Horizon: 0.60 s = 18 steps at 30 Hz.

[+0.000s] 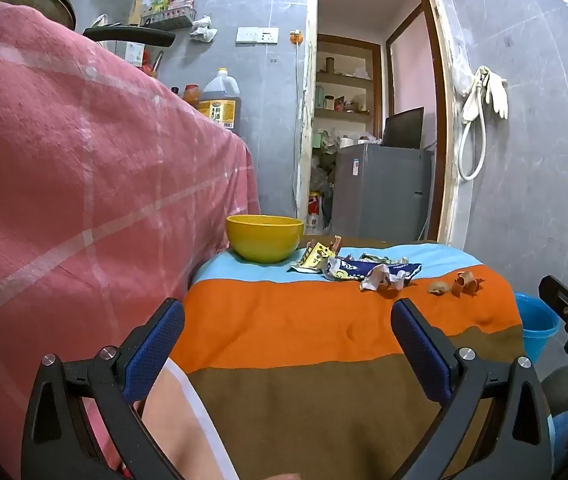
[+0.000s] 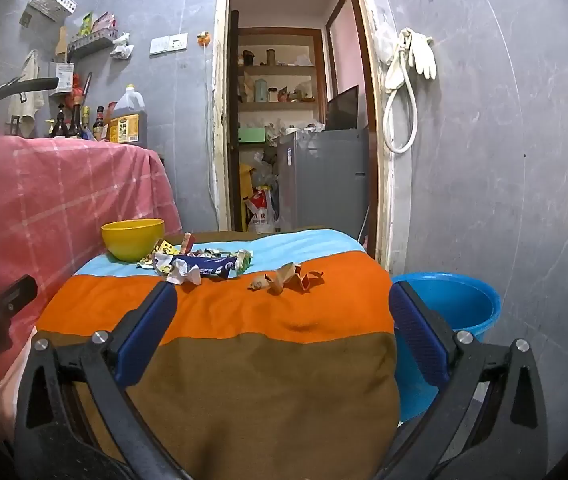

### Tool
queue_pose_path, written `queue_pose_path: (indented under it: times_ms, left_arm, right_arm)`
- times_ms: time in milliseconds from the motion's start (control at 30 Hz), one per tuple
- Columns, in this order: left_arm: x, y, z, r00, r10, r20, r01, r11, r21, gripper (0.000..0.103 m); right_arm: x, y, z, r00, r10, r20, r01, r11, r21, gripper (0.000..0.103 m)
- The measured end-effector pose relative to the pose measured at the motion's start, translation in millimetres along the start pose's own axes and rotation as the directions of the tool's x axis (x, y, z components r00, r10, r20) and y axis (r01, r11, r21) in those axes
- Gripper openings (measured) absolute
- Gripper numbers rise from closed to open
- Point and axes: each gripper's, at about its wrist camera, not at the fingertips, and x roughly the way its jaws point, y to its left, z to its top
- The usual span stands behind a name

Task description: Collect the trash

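A pile of crumpled snack wrappers (image 1: 357, 268) (image 2: 200, 265) lies on the far part of a striped cloth-covered table (image 1: 303, 320) (image 2: 220, 320). Orange peel scraps (image 1: 461, 282) (image 2: 285, 277) lie to the right of the wrappers. A yellow bowl (image 1: 264, 238) (image 2: 132, 239) stands at the far left of the table. A blue bucket (image 2: 443, 320) (image 1: 535, 330) stands on the floor right of the table. My left gripper (image 1: 287, 334) is open and empty above the near part of the table. My right gripper (image 2: 284, 316) is open and empty, also well short of the trash.
A counter draped in pink checked cloth (image 1: 64, 180) (image 2: 64, 188) stands close on the left, with bottles and an oil jug (image 2: 128, 120) on it. An open doorway (image 2: 291, 120) with a grey fridge lies behind the table. The grey wall runs along the right.
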Motion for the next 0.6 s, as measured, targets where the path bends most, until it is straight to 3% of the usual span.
queue_pose_path:
  times_ms: [600]
  left_arm:
    - [9, 3, -2, 1.0, -0.002, -0.027, 0.002, 1.0, 0.01, 0.101]
  right_arm:
    - [4, -5, -2, 1.0, 0.0, -0.028, 0.0, 1.0, 0.019, 0.103]
